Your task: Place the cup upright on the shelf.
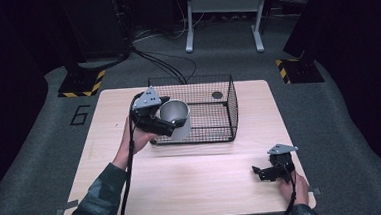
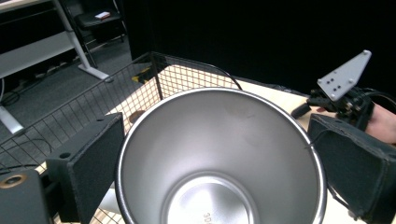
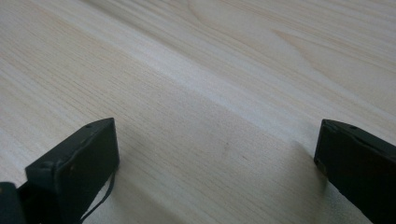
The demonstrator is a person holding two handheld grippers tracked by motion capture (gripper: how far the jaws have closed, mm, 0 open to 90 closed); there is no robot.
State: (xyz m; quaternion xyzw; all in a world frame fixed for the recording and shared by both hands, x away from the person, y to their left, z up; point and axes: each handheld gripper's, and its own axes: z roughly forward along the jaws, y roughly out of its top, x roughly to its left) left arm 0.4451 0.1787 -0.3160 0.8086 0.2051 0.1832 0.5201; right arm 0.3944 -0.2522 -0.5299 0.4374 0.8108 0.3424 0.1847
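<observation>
A: From above, the left gripper [image 1: 165,120] has its jaws clamped on the outside of a steel cup [image 1: 175,117], one on each side. The cup is held at the near left corner of the wire basket [image 1: 219,117], tipped so its mouth faces the camera.

B: The left gripper view looks straight into the cup [image 2: 219,158]. You get the smooth brushed inside, the flat round bottom with some small print I can't read, and a thin rolled rim. The high view gives none of that.

A: It does give the tapered outside, though, wider at the mouth. And it shows the whole table [image 1: 198,187], with the right gripper [image 1: 260,172] down at the near right corner, well apart from the cup.

B: The right gripper view has pale wood grain [image 3: 224,70] between two black jaws standing wide apart, nothing between them. So that one is open.

A: The left gripper view also catches the right gripper [image 2: 343,95] in the distance, with its grey plate, beyond the cup's rim.

B: And the basket's mesh [image 2: 93,107] behind the cup, at its left.
</observation>
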